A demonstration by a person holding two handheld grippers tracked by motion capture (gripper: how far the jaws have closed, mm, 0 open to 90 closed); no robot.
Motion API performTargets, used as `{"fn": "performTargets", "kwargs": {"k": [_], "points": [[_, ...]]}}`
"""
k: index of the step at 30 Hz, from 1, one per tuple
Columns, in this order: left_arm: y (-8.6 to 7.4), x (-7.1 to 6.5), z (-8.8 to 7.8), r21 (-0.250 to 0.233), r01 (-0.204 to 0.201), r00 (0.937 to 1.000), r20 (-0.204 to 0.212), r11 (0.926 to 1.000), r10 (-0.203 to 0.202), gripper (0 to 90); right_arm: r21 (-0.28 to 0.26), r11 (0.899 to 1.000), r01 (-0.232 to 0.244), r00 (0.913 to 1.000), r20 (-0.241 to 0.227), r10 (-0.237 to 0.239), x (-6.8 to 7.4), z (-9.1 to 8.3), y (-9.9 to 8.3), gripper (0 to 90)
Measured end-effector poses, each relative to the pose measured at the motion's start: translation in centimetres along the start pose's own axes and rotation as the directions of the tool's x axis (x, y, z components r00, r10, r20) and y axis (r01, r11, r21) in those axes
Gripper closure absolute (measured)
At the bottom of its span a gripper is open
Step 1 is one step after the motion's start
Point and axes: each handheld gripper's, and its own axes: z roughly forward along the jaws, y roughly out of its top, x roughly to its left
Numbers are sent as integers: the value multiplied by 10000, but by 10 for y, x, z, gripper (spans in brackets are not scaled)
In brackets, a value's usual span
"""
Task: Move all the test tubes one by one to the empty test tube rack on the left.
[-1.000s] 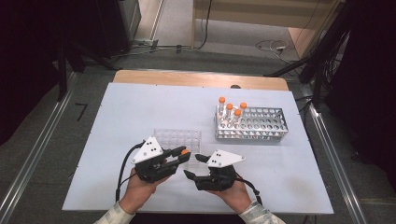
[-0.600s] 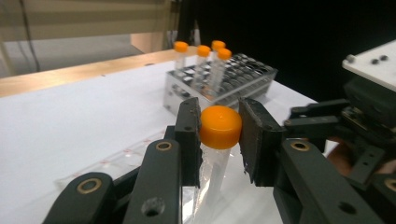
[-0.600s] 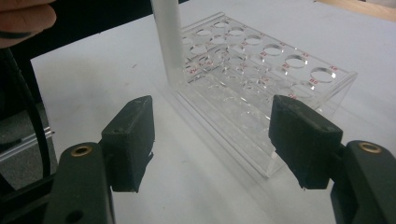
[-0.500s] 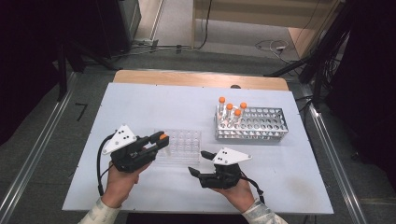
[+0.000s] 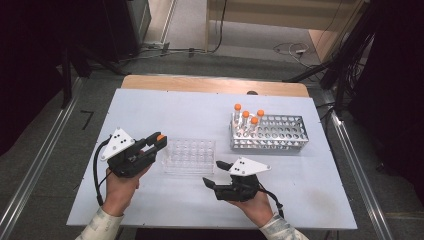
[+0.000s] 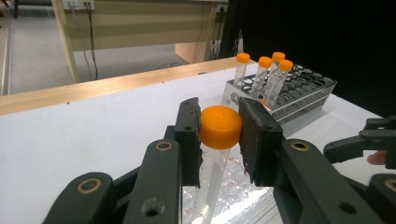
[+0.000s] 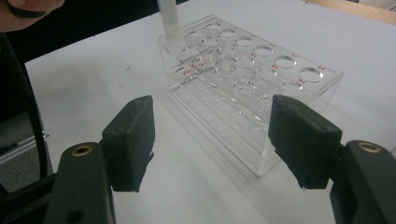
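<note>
The tube (image 6: 215, 154) is pinched by its orange cap (image 6: 221, 127) between the jaws of the left gripper (image 5: 152, 143), hanging down from them with its lower end over the near-left corner of the clear rack (image 5: 189, 155); whether the tip has entered a hole cannot be told. In the right gripper view the tube's clear body (image 7: 168, 16) stands at the rack's far corner, at about 11 o'clock from the camera.

In the high view the left gripper sits at 9 o'clock of the clear rack, its tips just at the rack's left edge, the person's left hand (image 5: 119, 187) under it. The clear rack (image 7: 243, 74) lies near the middle of the table (image 5: 165, 107), its holes showing nothing in them but for that corner.

The right gripper (image 5: 212, 181) is at 5 o'clock of the clear rack, just beside its front edge – jaws spread wide, nothing between the pads, pointing at the rack's near end.

At 2 o'clock of the clear rack, well apart, stands a metal rack (image 5: 280, 134) – four capped tubes (image 5: 248, 122) stand upright in its left end, all with orange caps
</note>
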Motion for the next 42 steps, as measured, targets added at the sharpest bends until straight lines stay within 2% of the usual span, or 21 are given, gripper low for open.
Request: {"fn": "performTargets", "kwargs": {"k": [7, 9, 11, 15, 25, 37, 39, 42], "points": [[-10, -2, 8, 405, -144, 9998, -131, 9991, 149, 705, 37, 10000, 15, 10000, 7, -15, -1, -1, 0, 301], [-18, -3, 11, 701, -311, 9991, -265, 9971, 331, 705, 27, 10000, 5, 10000, 4, -5, -1, -1, 0, 301], [-26, -4, 15, 954, -306, 9989, -328, 9950, 339, 705, 7, 10000, 31, 10000, 22, -31, -1, -2, 0, 302], [-33, -6, 17, 1231, -433, 9978, -454, 9914, 492, 704, 27, 10000, 36, 10000, 42, -36, -2, -2, -1, 301], [-37, -5, 19, 1312, -437, 9975, -488, 9904, 505, 702, 22, 10000, 48, 10000, 70, -48, -2, -2, -1, 302], [-37, -4, 20, 1359, -261, 9986, -411, 9904, 320, 694, 7, 10000, 52, 9999, 120, -52, -3, -3, -1, 301], [-37, -4, 19, 1296, -235, 9991, -317, 9913, 278, 681, -21, 10000, 46, 9999, 145, -45, -4, -3, 0, 301], [-36, -3, 18, 1134, -171, 9993, -298, 9934, 206, 591, -45, 10000, -9, 9997, 236, 10, -5, -4, 0, 301]]}}
